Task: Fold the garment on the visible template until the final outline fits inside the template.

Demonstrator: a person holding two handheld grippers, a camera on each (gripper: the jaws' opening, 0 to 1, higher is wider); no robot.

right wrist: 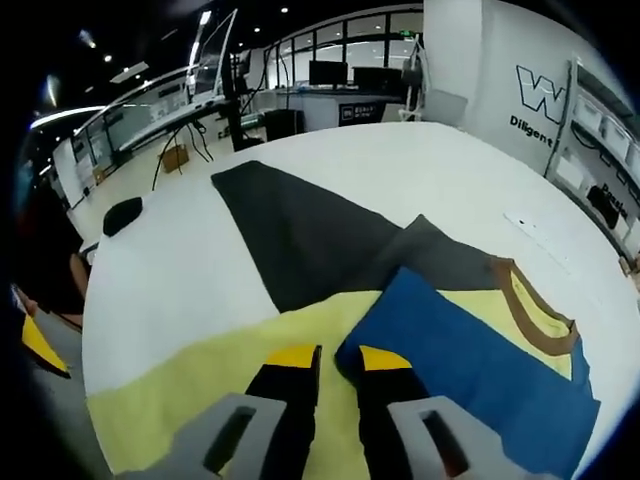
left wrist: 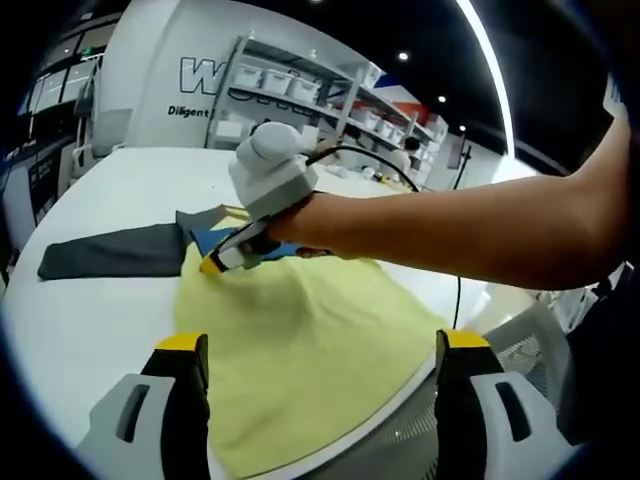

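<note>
Here the pale yellow cotton garment (right wrist: 180, 400) is pinched at its blue panel's near edge by the nearly closed right gripper (right wrist: 327, 357), while the left gripper (left wrist: 320, 345) is held wide open and empty above the near hem.

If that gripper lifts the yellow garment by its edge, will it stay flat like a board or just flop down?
Probably flop. The pale yellow fabric garment lies limp and slightly wrinkled on the white table, and one side appears to droop over the table's edge. It looks thin, so likely light. The right gripper, nearly closed at its folded blue part, may drag only that layer.

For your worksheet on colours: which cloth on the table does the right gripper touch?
The yellow cloth; the right gripper rests on it. The grey cloth lies farther off.
</note>
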